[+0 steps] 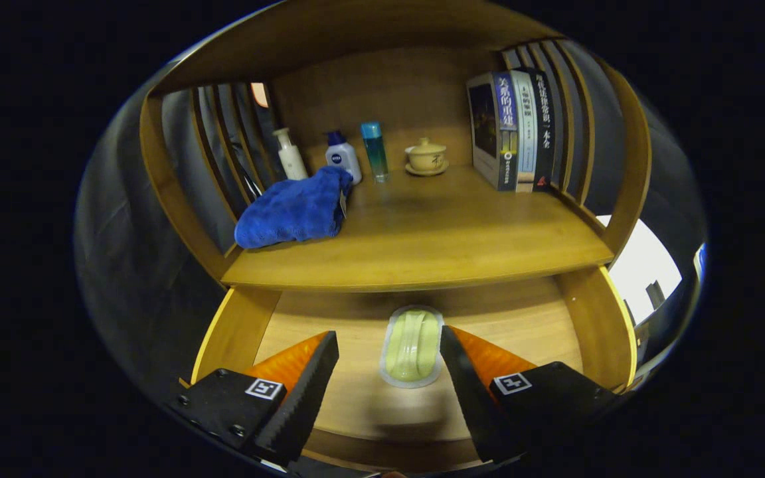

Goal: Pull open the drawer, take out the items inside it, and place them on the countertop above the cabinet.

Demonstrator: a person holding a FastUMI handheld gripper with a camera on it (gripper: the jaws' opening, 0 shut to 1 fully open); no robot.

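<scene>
gripper view | above open drawer | facing countertop | near

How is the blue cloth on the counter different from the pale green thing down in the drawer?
The blue cloth is soft and crumpled into a heap; the pale green packet looks flat and smooth, with a whitish rim. The cloth lies on the countertop beside the bottles, far beyond the fingers; the packet lies in the open drawer, between the tips of the open gripper, which does not yet grip it. The cloth looks bigger. Neither is being held.
</scene>
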